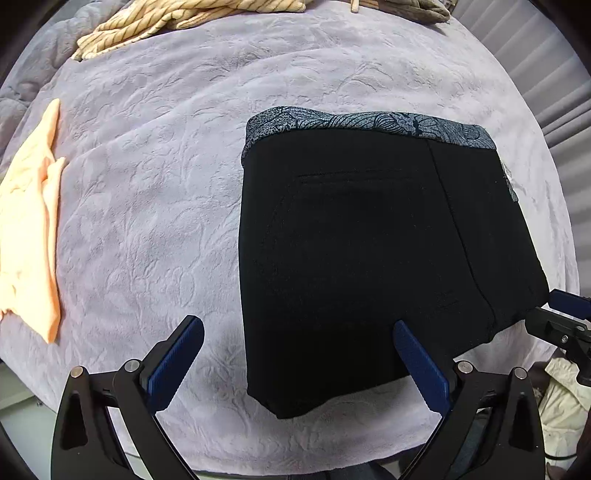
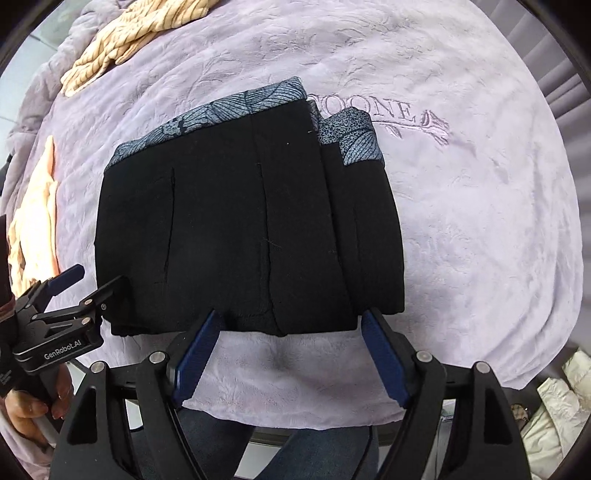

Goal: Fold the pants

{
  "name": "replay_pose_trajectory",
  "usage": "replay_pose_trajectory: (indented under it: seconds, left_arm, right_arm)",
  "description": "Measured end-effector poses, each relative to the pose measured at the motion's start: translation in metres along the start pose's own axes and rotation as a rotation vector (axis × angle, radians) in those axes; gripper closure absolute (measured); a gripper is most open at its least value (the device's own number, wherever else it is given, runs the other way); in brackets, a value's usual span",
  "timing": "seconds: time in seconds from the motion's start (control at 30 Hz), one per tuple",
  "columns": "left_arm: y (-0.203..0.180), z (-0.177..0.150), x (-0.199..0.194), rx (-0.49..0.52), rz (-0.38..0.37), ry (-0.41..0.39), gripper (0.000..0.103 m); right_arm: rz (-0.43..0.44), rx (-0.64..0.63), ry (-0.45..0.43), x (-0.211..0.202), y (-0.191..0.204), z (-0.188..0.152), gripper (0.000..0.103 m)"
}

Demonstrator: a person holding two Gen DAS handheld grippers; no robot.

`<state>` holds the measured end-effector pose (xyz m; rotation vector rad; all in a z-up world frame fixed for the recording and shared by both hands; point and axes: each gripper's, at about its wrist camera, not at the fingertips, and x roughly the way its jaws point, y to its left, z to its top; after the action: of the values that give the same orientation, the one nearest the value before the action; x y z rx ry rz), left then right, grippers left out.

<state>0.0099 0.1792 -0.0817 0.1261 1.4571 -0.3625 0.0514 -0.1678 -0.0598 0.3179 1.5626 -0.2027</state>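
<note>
a peach garment (image 1: pixel 31 225) lies far left on the lilac blanket (image 1: pixel 147 206). left gripper (image 1: pixel 295 363) gapes empty; the folded black pants (image 2: pixel 243 236) rest mid-blanket; right gripper (image 2: pixel 290 356) spreads wide at their near edge.

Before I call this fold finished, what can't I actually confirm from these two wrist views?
- Layers inside the black pants: both views, hidden by the top layer.
- Pants' underside: hidden against the lavender blanket.
- Embroidered word on the blanket, right wrist view: the pants cover its start.
- Striped cloth: cut off by the top edge.
</note>
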Motion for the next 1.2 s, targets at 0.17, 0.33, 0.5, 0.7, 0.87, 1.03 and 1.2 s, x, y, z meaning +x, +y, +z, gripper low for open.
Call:
replay_pose_trajectory:
  seconds: [0.17, 0.33, 0.5, 0.7, 0.87, 1.03, 1.2]
  left_arm:
    - [-0.013, -0.024, -0.016, -0.026, 0.021, -0.032, 0.000]
    - [-0.030, -0.042, -0.050, -0.042, -0.008, -0.100, 0.000]
    - [-0.043, -0.046, -0.095, -0.052, 0.012, -0.167, 0.000]
    - [-0.062, -0.045, -0.090, -0.079, 0.050, -0.073, 0.000]
    - [-0.075, -0.061, -0.075, -0.025, 0.064, 0.025, 0.000]
    - [-0.059, -0.071, -0.080, -0.064, 0.085, 0.029, 0.000]
    - [-0.049, -0.081, -0.075, -0.104, 0.081, 0.055, 0.000]
  right_arm:
    - [0.051, -0.018, -0.035, -0.008, 0.003, -0.010, 0.021]
    - [0.104, 0.000, -0.046, -0.014, -0.014, -0.026, 0.021]
    - [0.133, 0.000, -0.062, -0.027, -0.038, -0.040, 0.021]
    - [0.158, 0.034, -0.106, -0.043, -0.042, -0.048, 0.021]
    - [0.207, 0.055, -0.106, -0.048, -0.043, -0.053, 0.020]
    - [0.197, 0.045, -0.013, -0.027, -0.030, -0.062, 0.020]
    - [0.193, 0.023, 0.022, -0.016, -0.015, -0.069, 0.020]
